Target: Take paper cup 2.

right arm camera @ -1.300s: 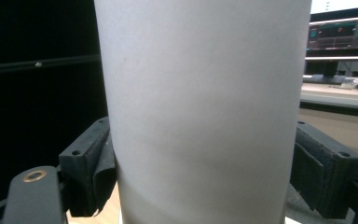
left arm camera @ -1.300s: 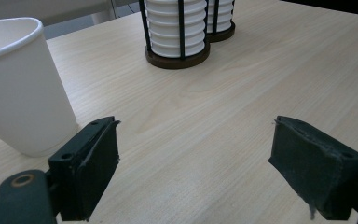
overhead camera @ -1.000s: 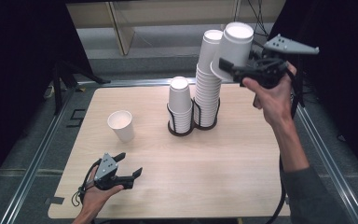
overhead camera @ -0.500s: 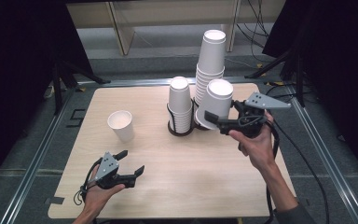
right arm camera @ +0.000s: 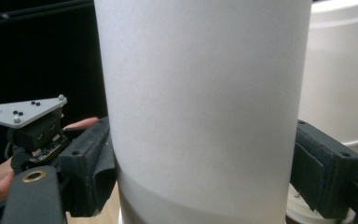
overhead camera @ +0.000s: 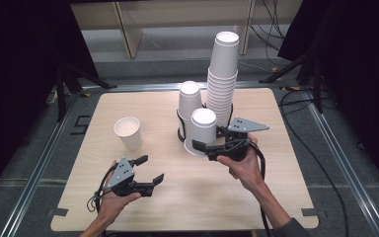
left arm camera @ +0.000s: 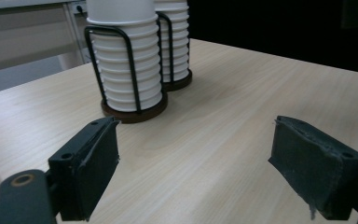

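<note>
Upside-down white paper cup (overhead camera: 203, 131), just before the rack stacks (overhead camera: 223, 74).

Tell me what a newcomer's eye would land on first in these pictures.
The tall stack of white paper cups towers in a black wire holder at the back middle of the wooden table, with a shorter stack beside it. In front of them the right gripper holds an upside-down white cup between its jaws. A single upright cup stands alone toward the left, and the left gripper rests open near the front edge.
</note>
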The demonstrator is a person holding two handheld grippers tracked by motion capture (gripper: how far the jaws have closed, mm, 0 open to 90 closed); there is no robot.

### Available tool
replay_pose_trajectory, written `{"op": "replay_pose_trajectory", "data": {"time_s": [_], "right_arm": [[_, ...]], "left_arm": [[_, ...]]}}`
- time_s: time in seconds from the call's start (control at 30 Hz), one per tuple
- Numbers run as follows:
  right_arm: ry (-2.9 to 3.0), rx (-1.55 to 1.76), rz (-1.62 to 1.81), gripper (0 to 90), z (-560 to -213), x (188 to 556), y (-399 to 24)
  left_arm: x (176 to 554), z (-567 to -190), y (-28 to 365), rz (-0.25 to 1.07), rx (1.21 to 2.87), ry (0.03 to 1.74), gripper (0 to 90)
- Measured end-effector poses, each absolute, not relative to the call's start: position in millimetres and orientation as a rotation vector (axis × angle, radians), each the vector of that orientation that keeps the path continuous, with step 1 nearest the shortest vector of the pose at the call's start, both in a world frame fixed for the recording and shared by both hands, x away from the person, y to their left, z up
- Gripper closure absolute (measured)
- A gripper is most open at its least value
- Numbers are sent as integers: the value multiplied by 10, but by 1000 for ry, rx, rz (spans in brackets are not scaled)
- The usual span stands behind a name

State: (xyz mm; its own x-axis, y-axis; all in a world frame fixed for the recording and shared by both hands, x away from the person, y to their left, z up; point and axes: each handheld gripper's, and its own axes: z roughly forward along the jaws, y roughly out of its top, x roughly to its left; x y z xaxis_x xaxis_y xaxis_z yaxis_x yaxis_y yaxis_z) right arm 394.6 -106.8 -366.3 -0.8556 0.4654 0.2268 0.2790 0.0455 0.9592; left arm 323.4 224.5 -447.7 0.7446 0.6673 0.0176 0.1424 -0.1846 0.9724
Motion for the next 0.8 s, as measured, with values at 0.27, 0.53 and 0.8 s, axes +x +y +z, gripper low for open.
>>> {"op": "replay_pose_trajectory", "data": {"time_s": [0.27,0.53,0.8], "right_arm": [[2232,763,1915,182,-3801,3907,-891],[2287,744,1911,182,-3931,3891,-759],[2336,713,1906,182,-4009,3867,-644]], "left_arm": [[3196,-4476,2246,513,1725,634,145],[3183,-4497,2242,509,1732,623,145],[3171,-4499,2242,493,1742,615,145]]}}
